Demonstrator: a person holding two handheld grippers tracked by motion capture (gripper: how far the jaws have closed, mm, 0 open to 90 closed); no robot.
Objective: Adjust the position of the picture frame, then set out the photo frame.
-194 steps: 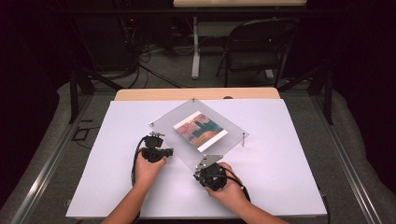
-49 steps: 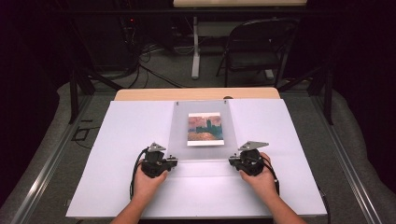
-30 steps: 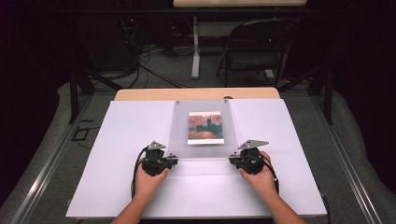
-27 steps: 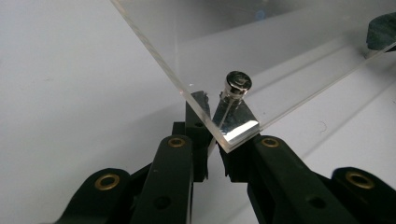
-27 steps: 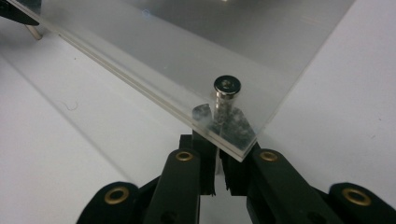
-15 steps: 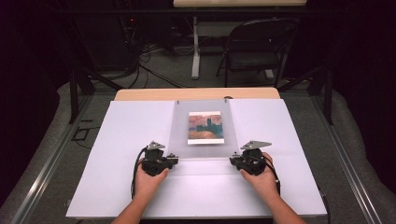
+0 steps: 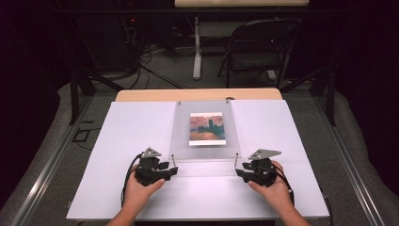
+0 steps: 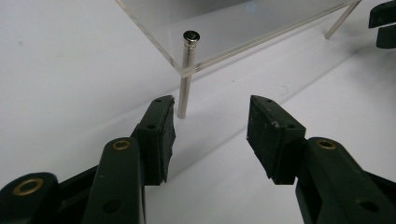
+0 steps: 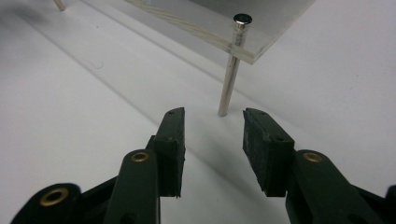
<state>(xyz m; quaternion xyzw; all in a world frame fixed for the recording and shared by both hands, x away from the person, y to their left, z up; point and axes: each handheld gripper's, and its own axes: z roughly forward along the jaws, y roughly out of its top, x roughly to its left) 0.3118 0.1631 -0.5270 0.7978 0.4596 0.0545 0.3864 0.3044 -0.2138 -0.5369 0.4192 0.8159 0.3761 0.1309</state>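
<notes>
Both grippers, left point(image 7: 173, 170) and right point(image 7: 239, 171), just opened their fingers and let go: the clear acrylic picture frame on metal legs point(image 7: 205, 133) now stands mid-tabletop point(image 7: 117, 141), squared up. Placement looks done.

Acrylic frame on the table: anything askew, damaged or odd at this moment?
Nothing stands out. The acrylic frame sits square on the white table, level on its metal legs, picture centred. The left tool and right tool are open, holding nothing.
</notes>
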